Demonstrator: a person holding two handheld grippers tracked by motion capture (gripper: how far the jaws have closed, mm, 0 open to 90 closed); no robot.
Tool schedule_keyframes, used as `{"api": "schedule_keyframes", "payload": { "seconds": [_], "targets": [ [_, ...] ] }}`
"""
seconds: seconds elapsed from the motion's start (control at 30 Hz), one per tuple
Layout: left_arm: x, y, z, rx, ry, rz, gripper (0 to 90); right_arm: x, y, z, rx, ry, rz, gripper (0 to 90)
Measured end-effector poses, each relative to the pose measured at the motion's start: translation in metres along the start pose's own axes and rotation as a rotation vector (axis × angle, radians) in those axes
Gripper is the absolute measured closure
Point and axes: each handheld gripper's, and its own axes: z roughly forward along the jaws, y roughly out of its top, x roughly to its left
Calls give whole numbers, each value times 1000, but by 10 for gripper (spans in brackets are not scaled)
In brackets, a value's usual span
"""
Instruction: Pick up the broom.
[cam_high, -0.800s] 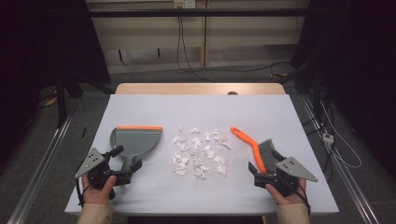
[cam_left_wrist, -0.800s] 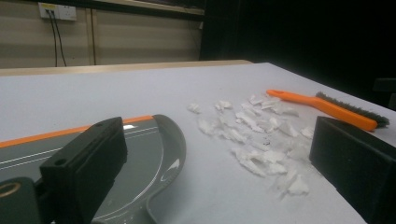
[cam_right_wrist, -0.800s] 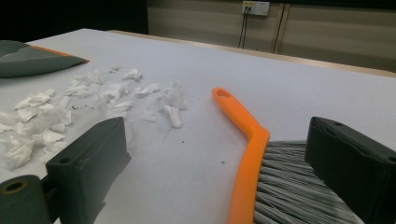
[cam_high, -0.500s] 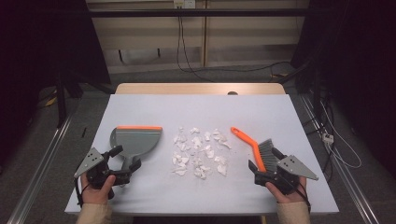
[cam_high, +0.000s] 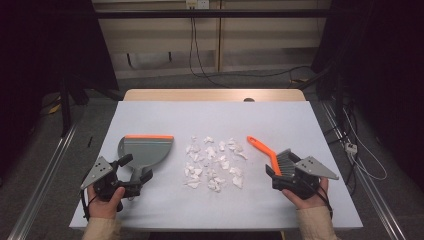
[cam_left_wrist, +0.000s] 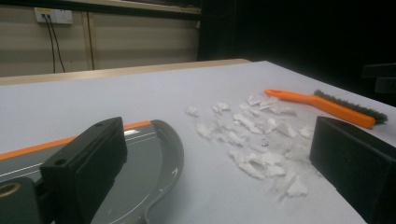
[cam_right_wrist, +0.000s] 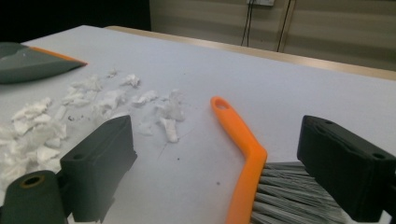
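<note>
Left gripper, jaws apart, at the dustpan handle; right gripper, jaws apart, seemingly straddling the brush; paper scraps between.

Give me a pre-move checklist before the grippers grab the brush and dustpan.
1. Left gripper open, jaws either side of the dustpan handle: ok.
2. Right gripper open around the brush: ok.
3. Brush centred between the jaws: not ok, it sits nearer one jaw in the right gripper view.
4. Paper scraps lie between dustpan and brush, untouched: ok.
5. Dustpan lying flat on the table: ok.
</note>
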Motion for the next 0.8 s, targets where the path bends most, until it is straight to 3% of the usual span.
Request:
{"api": "schedule_keyframes", "payload": {
  "seconds": [0.1,0.17,0.43,0.6,0.7,0.8],
  "targets": [
    [-1,1,1,-13,6,-15,38,-5,6,1,15,-27,4,76],
    [-2,0,3,-5,1,-9,38,-10,9,3,28,-32,35,63],
    [-5,2,5,-4,-11,4,38,-31,16,16,89,-3,89,247],
    [-3,2,2,-11,1,-6,38,-31,20,32,123,5,70,332],
    [-3,2,0,-16,5,-7,38,-29,22,47,182,-9,60,443],
    [-3,2,-1,-16,4,-5,38,-31,23,56,233,-8,55,461]
  ]
}}
